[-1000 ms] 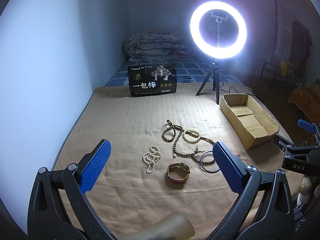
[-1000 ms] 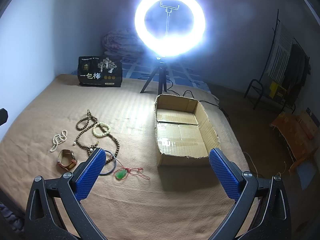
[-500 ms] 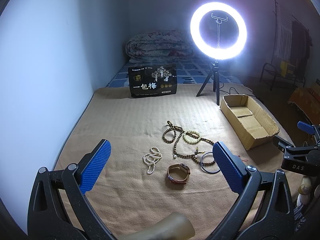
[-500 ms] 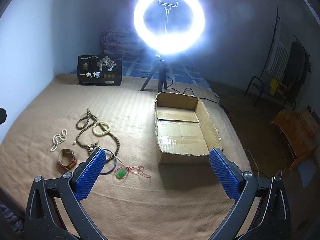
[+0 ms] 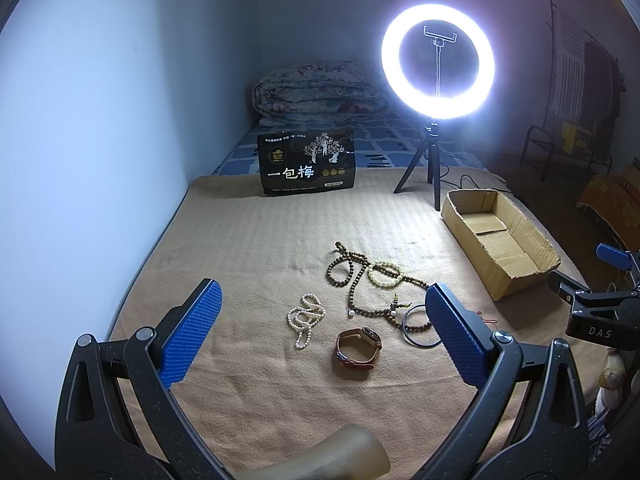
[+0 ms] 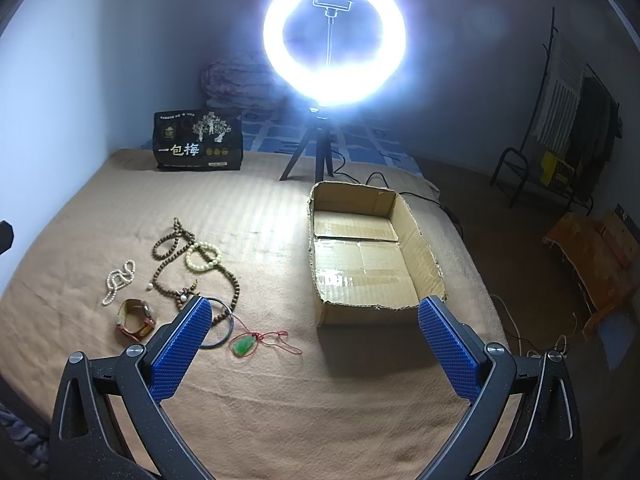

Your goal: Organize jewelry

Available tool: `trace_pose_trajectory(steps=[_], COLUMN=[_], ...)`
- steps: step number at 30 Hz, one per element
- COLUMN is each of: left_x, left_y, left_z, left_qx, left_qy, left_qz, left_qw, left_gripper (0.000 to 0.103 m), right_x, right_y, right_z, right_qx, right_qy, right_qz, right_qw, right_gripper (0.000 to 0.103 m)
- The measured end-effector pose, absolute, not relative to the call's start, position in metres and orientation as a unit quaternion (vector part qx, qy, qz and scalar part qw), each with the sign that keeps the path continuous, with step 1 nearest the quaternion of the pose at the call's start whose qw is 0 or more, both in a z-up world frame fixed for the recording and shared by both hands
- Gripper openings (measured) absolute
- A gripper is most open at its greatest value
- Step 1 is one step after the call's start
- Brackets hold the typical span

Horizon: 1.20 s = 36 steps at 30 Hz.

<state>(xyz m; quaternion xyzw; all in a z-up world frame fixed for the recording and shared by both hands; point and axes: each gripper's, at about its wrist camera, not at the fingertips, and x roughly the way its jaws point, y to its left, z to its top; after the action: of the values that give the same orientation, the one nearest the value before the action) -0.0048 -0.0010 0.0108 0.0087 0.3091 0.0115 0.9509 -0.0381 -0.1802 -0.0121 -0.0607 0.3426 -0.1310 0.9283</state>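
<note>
Jewelry lies on a tan blanket: a white pearl strand (image 5: 305, 320) (image 6: 118, 281), a brown-strap watch (image 5: 358, 349) (image 6: 135, 319), a long brown bead necklace (image 5: 362, 280) (image 6: 176, 258), a pale bead bracelet (image 5: 385, 273) (image 6: 203, 257), a dark bangle (image 5: 416, 325) (image 6: 224, 330) and a green pendant on red cord (image 6: 244, 345). An open cardboard box (image 5: 500, 236) (image 6: 368, 256) is empty. My left gripper (image 5: 320, 340) is open above the pearls and watch. My right gripper (image 6: 314, 344) is open, in front of the box; it also shows at the left wrist view's right edge (image 5: 600, 300).
A lit ring light on a tripod (image 5: 437, 60) (image 6: 334, 40) stands behind the box. A black snack bag (image 5: 306, 162) (image 6: 198, 146) stands at the blanket's far edge, a folded quilt (image 5: 320, 92) behind it. A wall runs along the left. A pale object (image 5: 332, 456) sits at the bottom.
Almost nothing moved. The right wrist view has shifted slightly, so the box and ring light sit a little differently. Both grippers stay open and the jewelry has not moved.
</note>
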Motion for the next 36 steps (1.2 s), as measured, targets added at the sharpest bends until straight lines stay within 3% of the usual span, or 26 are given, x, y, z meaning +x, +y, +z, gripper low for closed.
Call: trace_pose_trajectory(steps=[36], left_x=[-0.0004], left_y=[0.0013], left_z=[0.0016], left_qx=[0.006], left_qy=[0.319], left_qz=[0.014], left_qw=[0.948], left_gripper=[0.103], right_x=[-0.0324], right_y=[-0.1840], right_z=[-0.0126], right_qx=[-0.041], right_qy=[0.354], right_qz=[-0.123], right_qw=[0.926], right_gripper=[0.103])
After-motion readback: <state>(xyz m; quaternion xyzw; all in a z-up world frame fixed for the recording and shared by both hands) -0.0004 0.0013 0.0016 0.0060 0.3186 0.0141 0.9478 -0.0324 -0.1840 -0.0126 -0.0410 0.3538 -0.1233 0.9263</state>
